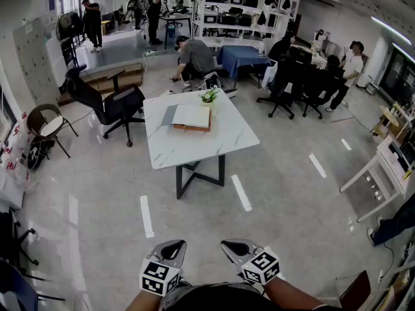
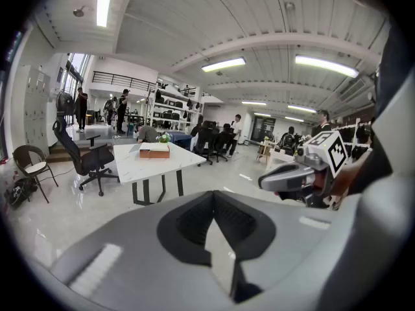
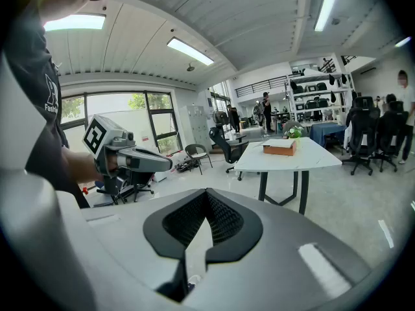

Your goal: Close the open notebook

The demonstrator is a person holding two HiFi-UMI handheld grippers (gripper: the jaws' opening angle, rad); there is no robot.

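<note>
**A:** How does the notebook (image 1: 192, 115) look?

**B:** It is open with its white pages up, and a grey cover is spread flat to one side. It lies on a brown box (image 1: 192, 127) toward the far edge of the table (image 1: 194, 149).

**A:** What's around it?

**B:** A small plant (image 1: 209, 96) stands just behind it on the table. A black chair (image 1: 110, 103) stands near the table's left side. A person (image 1: 194, 60) crouches beyond the table's far edge.

**A:** Is there room to move?

**B:** Shiny floor (image 1: 97, 193) marked with white strips (image 1: 241, 193) stretches from the table's near edge to both grippers.

**A:** And the grippers?

**B:** Both are well apart from the table, on its near side. The left gripper (image 2: 214, 192) has its jaws pressed together and holds nothing. The right gripper (image 3: 206, 190) looks the same.
</note>
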